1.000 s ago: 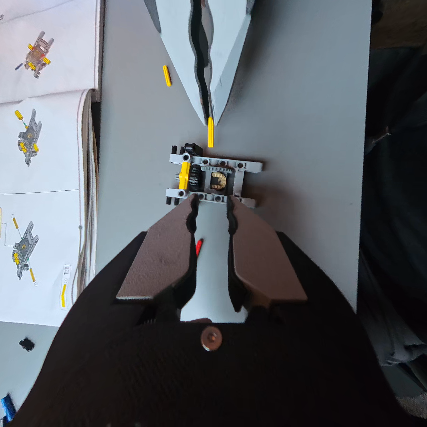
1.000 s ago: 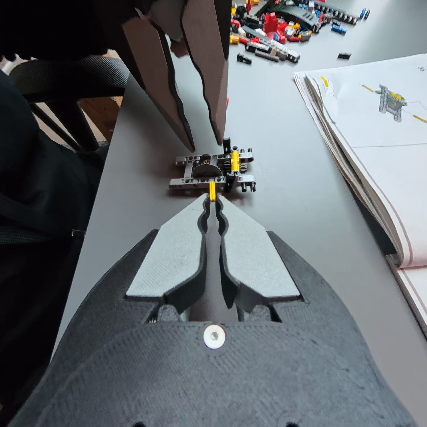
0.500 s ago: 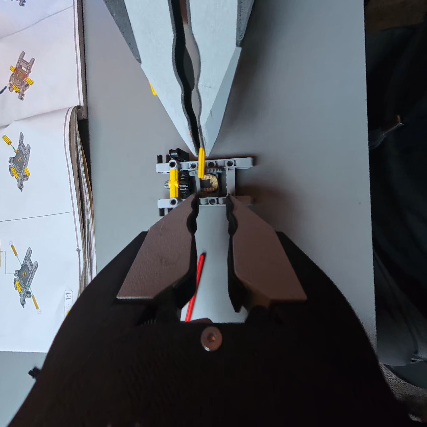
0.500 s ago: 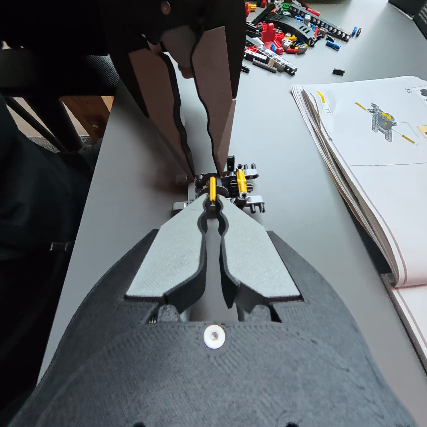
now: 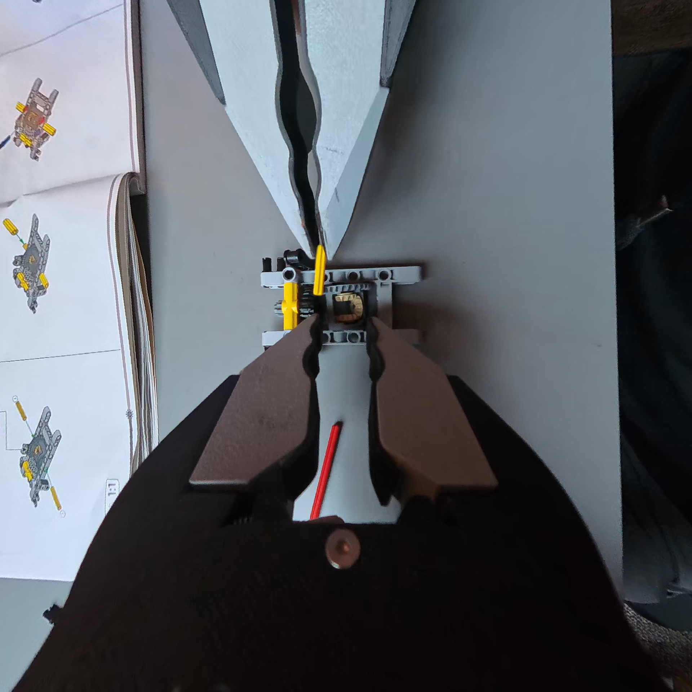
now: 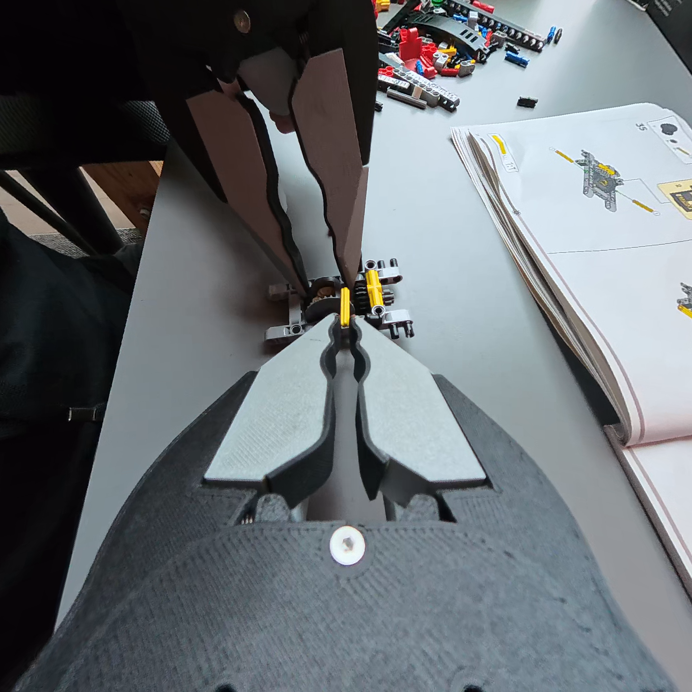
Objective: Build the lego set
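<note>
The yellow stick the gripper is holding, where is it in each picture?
Left wrist view: the yellow stick is above centre, at the tip of the right gripper coming from the top.
Right wrist view: it is at centre, poking from the right gripper.
Shared landmark: the grey frame under it.

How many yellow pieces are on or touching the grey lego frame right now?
2: a yellow axle held by the right gripper over the frame, and a yellow connector mounted beside the black gear. Others may be hidden.
</note>
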